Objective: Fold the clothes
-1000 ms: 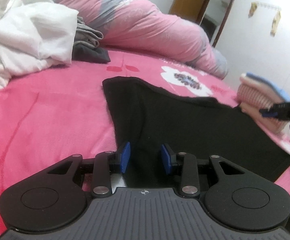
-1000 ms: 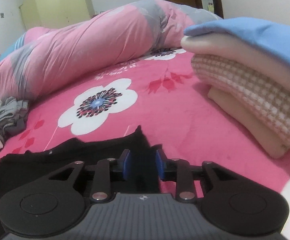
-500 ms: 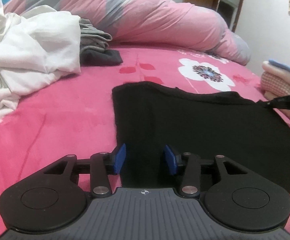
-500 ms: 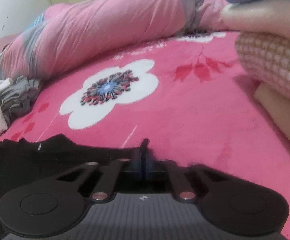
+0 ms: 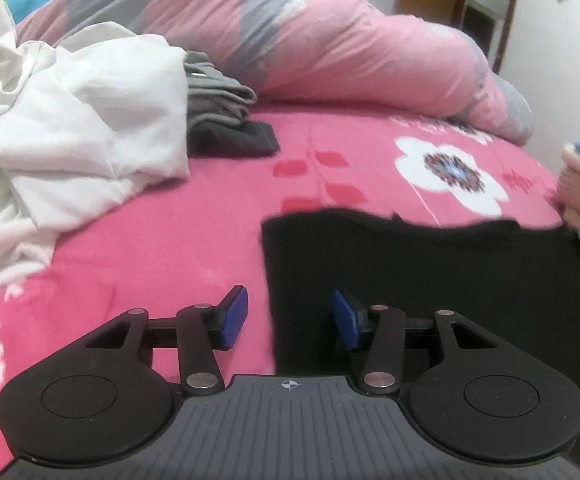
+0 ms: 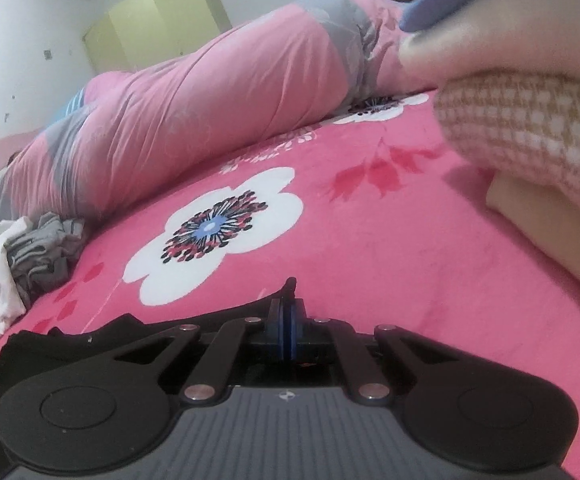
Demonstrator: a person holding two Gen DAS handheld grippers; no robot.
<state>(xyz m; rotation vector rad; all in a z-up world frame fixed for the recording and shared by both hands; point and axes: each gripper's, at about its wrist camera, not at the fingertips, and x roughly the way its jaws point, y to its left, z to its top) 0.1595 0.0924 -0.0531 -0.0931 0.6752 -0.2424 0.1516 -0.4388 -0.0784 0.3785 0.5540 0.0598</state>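
Left gripper [image 5: 290, 318]: jaws just been opening, nothing between. Black garment [image 5: 430, 280] flat on pink bedspread [image 5: 149, 240]; white clothes heap [image 5: 69, 132] far left.

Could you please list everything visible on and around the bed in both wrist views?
black garment: one, black, flat on the bedspread ahead of the left gripper
bedspread: one, pink with white flowers, covering the bed
rolled duvet: one, pink and grey, along the far side
white clothes: one loose heap, white, far left
grey clothes: small pile, grey, beside the white heap
folded stack: one, blue, cream and checked, at right
cupboard: one, pale yellow, by the wall
left gripper: open, jaws have just been opening, straddling the garment's edge, not gripping it
right gripper: shut on the black garment's edge
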